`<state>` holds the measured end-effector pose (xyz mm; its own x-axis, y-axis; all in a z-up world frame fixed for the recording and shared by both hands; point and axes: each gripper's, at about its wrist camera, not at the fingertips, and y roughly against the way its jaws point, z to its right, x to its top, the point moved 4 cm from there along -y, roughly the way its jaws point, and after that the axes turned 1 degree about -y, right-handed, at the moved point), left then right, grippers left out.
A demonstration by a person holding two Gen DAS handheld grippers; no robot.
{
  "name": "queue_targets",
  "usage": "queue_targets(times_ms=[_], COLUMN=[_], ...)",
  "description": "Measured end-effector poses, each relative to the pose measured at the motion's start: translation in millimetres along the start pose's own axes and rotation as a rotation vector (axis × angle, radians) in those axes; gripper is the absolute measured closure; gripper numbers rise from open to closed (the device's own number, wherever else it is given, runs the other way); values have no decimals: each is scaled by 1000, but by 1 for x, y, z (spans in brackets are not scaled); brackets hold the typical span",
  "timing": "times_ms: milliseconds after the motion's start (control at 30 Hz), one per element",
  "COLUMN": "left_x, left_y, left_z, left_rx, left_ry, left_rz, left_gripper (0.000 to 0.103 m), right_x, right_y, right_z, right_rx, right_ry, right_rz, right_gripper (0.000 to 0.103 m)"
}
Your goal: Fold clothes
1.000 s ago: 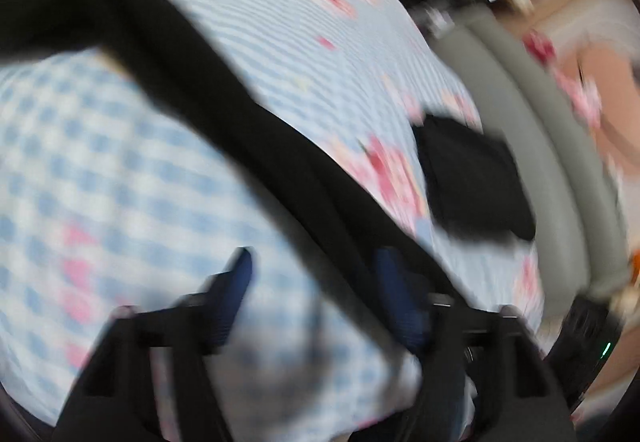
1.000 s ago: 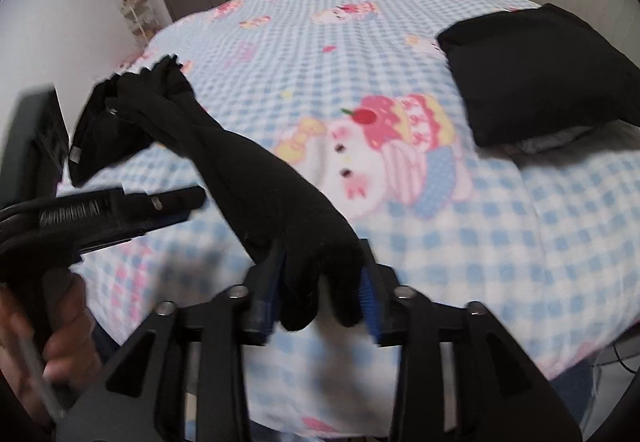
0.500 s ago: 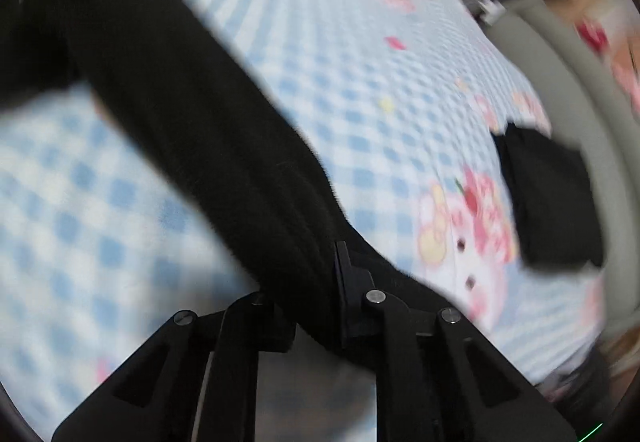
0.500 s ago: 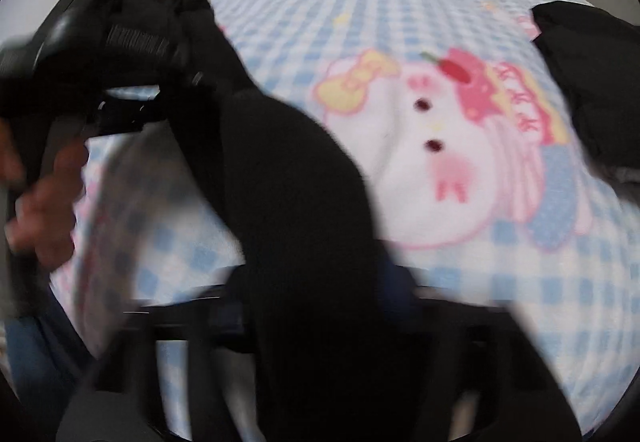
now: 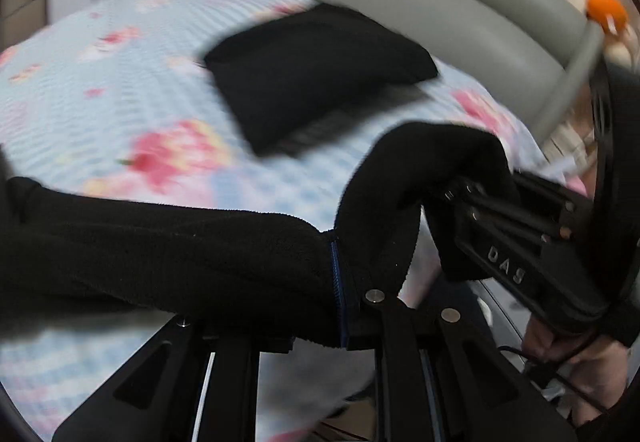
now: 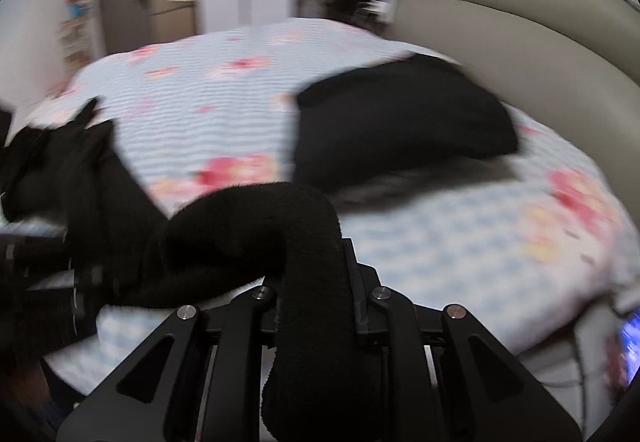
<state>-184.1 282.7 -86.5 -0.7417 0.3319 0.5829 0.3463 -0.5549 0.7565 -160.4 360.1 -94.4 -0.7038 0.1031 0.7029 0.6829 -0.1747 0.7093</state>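
a long black fleecy garment [image 5: 168,254] hangs stretched between two hand-held grippers above a bed spread with a blue-checked cartoon-print sheet [image 5: 100,90]. at the left, in the left wrist view, the left gripper [image 5: 340,294] is clamped on the cloth, its jaws nearly together with the fabric bunched between them and a thin blue pad edge showing beside the pinch. the garment trails off to the left of that grip and loops rightward to the right gripper [image 5: 460,198], which is held in a person's hand [image 5: 568,342] at the near right. in the right wrist view the right gripper [image 6: 316,282] is closing on a thick roll of the same cloth, which rises between its jaws and arches away to the left. farther back on the sheet lies a black folded piece [image 6: 400,130], apart from the held garment, with a grey padded headboard [image 6: 520,54] at the far right. both views are blurred.

the step in hand appears to be gathering and straightening the garment in the air, both ends secured. nothing of it looks folded yet, so the task seems early for this item. the next move likely calls for drawing the two grips apart to pull the cloth taut, then lowering it flat onto open sheet to the near left of the folded piece, keeping both pinches firm so the heavy fleece does not slip.
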Motion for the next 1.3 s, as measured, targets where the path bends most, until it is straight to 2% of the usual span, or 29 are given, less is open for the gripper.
queue_targets(times_ms=[67,133,167,200,233,333,367,433,467,567,600,667,700,767,800,833,900,967,1033,1067,1100,1133,1167,1200,1233,1267,1300], left_x=[-8,-22,-29,-36,-45,-72,-82,-105,-120,-170,-189,-226,-241,-260,-261,-257,-248,-237,-223,-216,-212,-209,-207,-206,-205,-205,-203], left_y=[-20,-22,-18,-9,7,57,74,111,134,194,212,236,242,243,242,239,235,227,227,228,229,229,229,231,235,241,251], left_z=[0,-21,-32,-41,-53,-96,-114,-154,-179,-254,-280,-334,-355,-392,-403,-411,-425,-432,-431,-427,-424,-421,-418,-414,-410,-406,-401], left_rx=[-10,-52,-74,-74,-63,-22,-2,79,149,340,401,460,448,324,270,250,219,266,338,397,459,514,541,557,569,570,552], left_ry=[41,105,138,158,174,250,291,383,442,646,728,900,976,1099,1130,1132,1135,1120,1067,1019,983,948,913,874,843,817,797], left_rz=[-58,-98,-109,-100,-75,14,48,118,159,274,305,334,348,368,376,383,392,358,356,348,322,296,271,256,254,260,282], left_gripper=[87,81,73,62,58,53,51,51,51,49,44,44,44,44,40,37,18,16,20,31,48,53,60,71,78,93,96], right_x=[-7,-20,-24,-26,-29,-25,-22,-20,-21,-31,-37,-46,-49,-50,-49,-46,-40,-36,-37,-41,-46,-48,-48,-48,-45,-40,-33], right_y=[-1,10,16,20,25,37,39,42,44,33,31,28,25,18,12,3,-25,-54,-79,-91,-102,-106,-105,-104,-100,-93,-85], right_z=[18,19,14,4,-5,-42,-60,-97,-117,-188,-210,-248,-267,-292,-303,-314,-330,-344,-359,-367,-374,-376,-375,-374,-370,-363,-352], right_rx=[6,73,106,134,162,269,318,414,464,594,635,677,684,652,624,582,478,397,377,370,364,370,385,400,406,398,376], right_ry=[-40,-69,-69,-58,-48,-10,3,46,76,178,205,260,295,345,368,392,427,453,467,491,527,542,543,543,538,533,520], right_rz=[-62,-98,-104,-103,-102,-82,-75,-73,-79,-139,-163,-189,-187,-168,-158,-149,-169,-207,-263,-284,-302,-308,-307,-307,-293,-260,-218], right_gripper=[79,76,76,75,71,61,54,43,38,38,38,38,37,26,22,15,14,12,6,0,0,0,7,16,38,58,66])
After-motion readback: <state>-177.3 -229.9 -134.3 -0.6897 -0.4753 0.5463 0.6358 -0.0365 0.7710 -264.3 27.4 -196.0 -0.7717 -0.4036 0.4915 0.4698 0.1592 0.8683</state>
